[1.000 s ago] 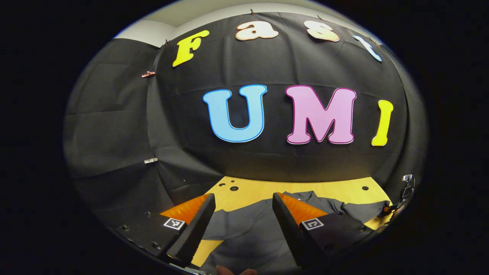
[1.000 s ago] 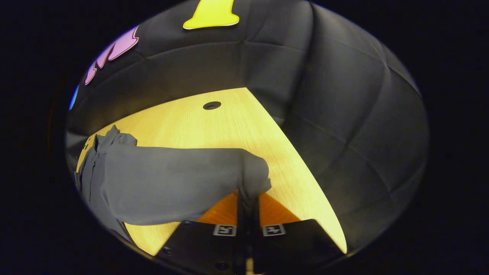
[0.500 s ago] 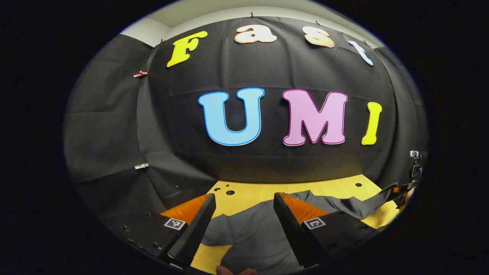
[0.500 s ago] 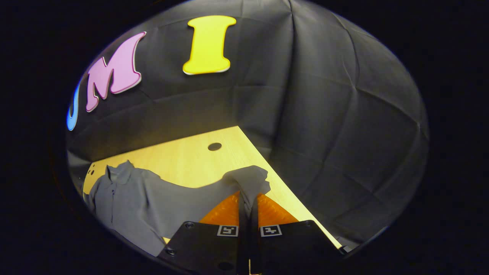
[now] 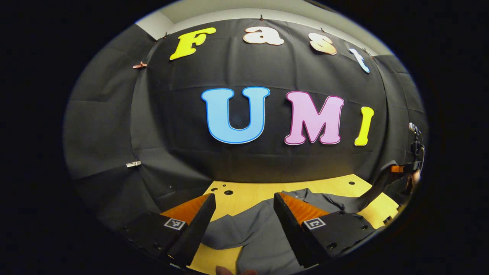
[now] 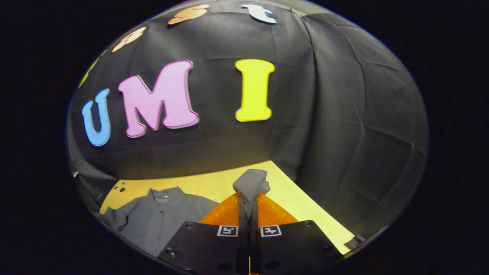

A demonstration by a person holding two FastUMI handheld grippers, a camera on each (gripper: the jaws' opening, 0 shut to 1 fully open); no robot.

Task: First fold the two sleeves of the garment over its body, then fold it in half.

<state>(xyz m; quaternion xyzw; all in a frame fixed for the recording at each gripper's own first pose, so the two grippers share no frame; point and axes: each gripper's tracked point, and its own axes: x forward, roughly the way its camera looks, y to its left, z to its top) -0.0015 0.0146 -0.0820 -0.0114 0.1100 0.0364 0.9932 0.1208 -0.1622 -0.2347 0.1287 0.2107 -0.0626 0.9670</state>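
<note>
A grey collared shirt (image 5: 259, 229) lies on the yellow wooden table (image 5: 244, 193), its body spread under my left gripper (image 5: 243, 196). That gripper hovers above it, open, with nothing between its fingers. The shirt's right sleeve (image 5: 372, 187) is lifted off the table and runs up to my right gripper (image 5: 414, 162) at the far right. In the right gripper view, my right gripper (image 6: 248, 198) is shut on the sleeve's cuff (image 6: 251, 181), which bunches above the fingertips. The shirt's body and collar (image 6: 160, 214) lie lower left on the table (image 6: 298, 198).
Black cloth walls close the booth behind and on both sides. The table has small round holes (image 5: 228, 192) near its far left corner. Its right edge (image 6: 321, 214) runs close to the side wall. A bit of a hand (image 5: 235, 271) shows at the bottom.
My right gripper has risen with the sleeve cuff and tilted upward, pulling the sleeve off the table. The left gripper has stayed open, nearly in place.
</note>
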